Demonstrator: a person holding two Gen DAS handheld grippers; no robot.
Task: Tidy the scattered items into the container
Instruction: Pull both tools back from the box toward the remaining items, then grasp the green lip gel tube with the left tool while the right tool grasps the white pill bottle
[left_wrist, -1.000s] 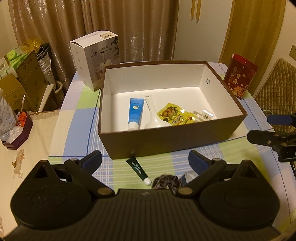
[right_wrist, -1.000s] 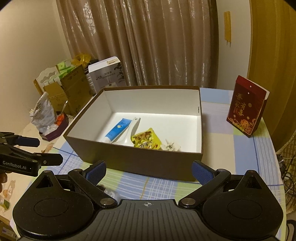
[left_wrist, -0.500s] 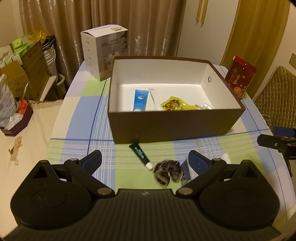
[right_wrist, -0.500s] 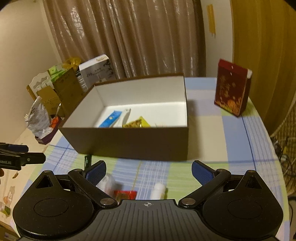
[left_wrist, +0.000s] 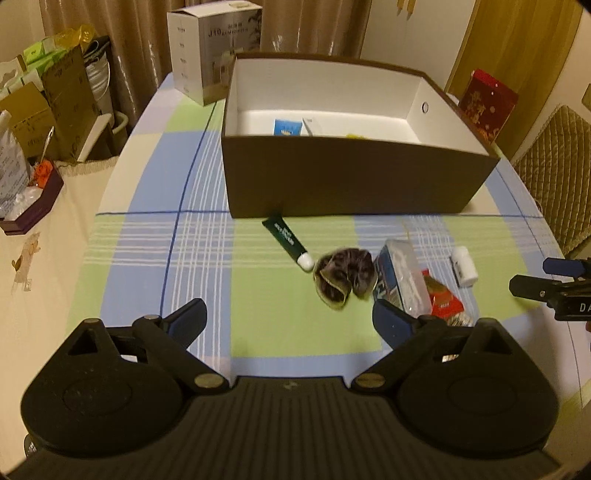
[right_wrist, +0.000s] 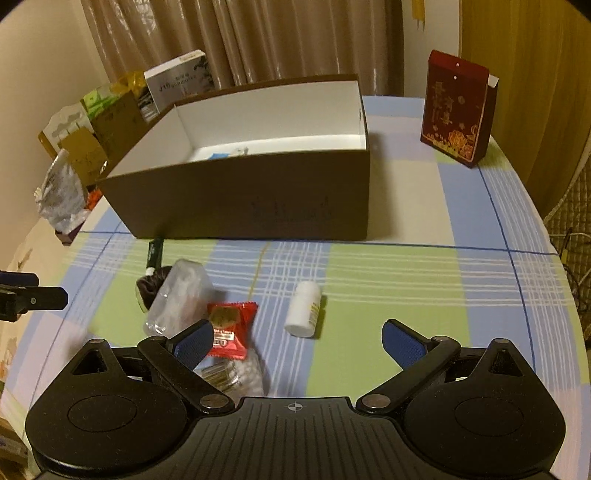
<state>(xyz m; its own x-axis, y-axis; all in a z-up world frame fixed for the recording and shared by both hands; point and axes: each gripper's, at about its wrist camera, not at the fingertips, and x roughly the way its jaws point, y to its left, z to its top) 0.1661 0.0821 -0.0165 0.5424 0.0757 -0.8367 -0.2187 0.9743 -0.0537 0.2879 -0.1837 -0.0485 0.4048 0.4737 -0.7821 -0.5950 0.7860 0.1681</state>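
A brown box (left_wrist: 351, 177) (right_wrist: 236, 206) with a white inside stands mid-table and holds a blue tube (left_wrist: 287, 127) and other items. In front of it lie a green tube (left_wrist: 286, 238), a dark scrunchie (left_wrist: 343, 277), a clear plastic case (left_wrist: 402, 273) (right_wrist: 181, 295), a red snack packet (right_wrist: 229, 328) (left_wrist: 443, 299) and a white bottle (right_wrist: 304, 308) (left_wrist: 464, 266). My left gripper (left_wrist: 290, 323) is open and empty, near the scrunchie. My right gripper (right_wrist: 297, 341) is open and empty, just before the white bottle.
A white carton (left_wrist: 210, 48) stands behind the box at left, a red gift box (right_wrist: 456, 107) at right. Cardboard boxes and bags (left_wrist: 40, 103) crowd the left side off the table. A quilted chair (left_wrist: 554, 162) is at right.
Both grippers have pulled back from the box and tilted down. The scattered items in front of the box have come into view.
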